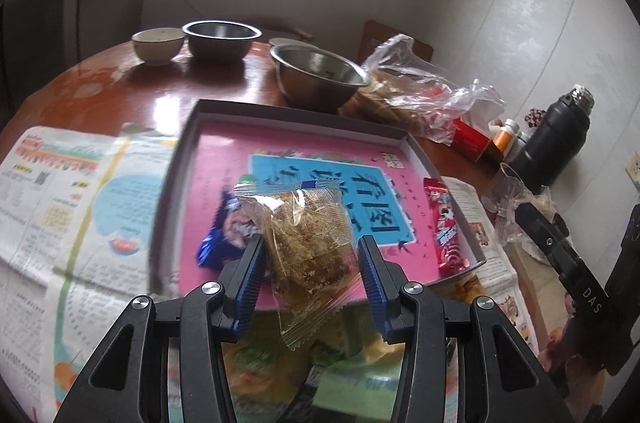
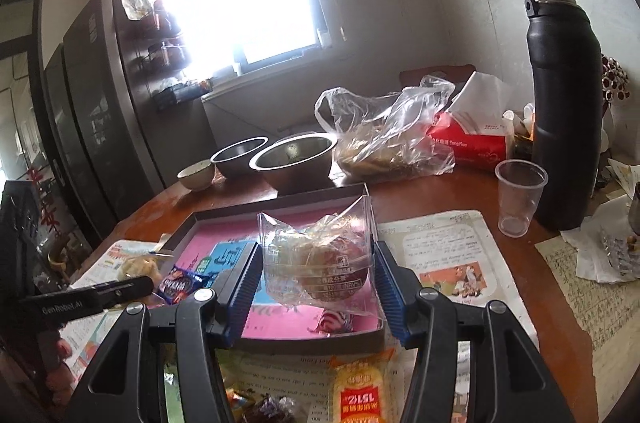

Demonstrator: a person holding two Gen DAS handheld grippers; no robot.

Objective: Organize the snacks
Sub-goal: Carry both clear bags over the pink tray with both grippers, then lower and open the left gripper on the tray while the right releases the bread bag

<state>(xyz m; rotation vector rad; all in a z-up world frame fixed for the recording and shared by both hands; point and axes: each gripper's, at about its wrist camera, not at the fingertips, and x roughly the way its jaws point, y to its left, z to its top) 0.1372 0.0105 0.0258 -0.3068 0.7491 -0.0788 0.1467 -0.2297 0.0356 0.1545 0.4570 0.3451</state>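
Observation:
A shallow grey box lid with a pink floor (image 1: 208, 151) lies on the table; it also shows in the right wrist view (image 2: 224, 219). My left gripper (image 1: 310, 255) is shut on a clear packet of brown crumbly snack (image 1: 310, 235), held above the box's near edge. My right gripper (image 2: 316, 263) is shut on a clear bag with a round brown bun (image 2: 316, 263), held over the box. In the box lie a blue wrapped snack (image 1: 216, 247) and a red snack bar (image 1: 446, 227). More snack packets (image 2: 360, 391) lie on the newspaper below the grippers.
Two steel bowls (image 1: 316, 75) (image 1: 220, 39) and a ceramic bowl (image 1: 158, 43) stand behind the box. A plastic bag of food (image 2: 384, 143), a red tissue box (image 2: 468, 143), a clear cup (image 2: 518, 195) and a black flask (image 2: 564, 111) stand to the right. Newspaper (image 1: 52, 207) covers the near table.

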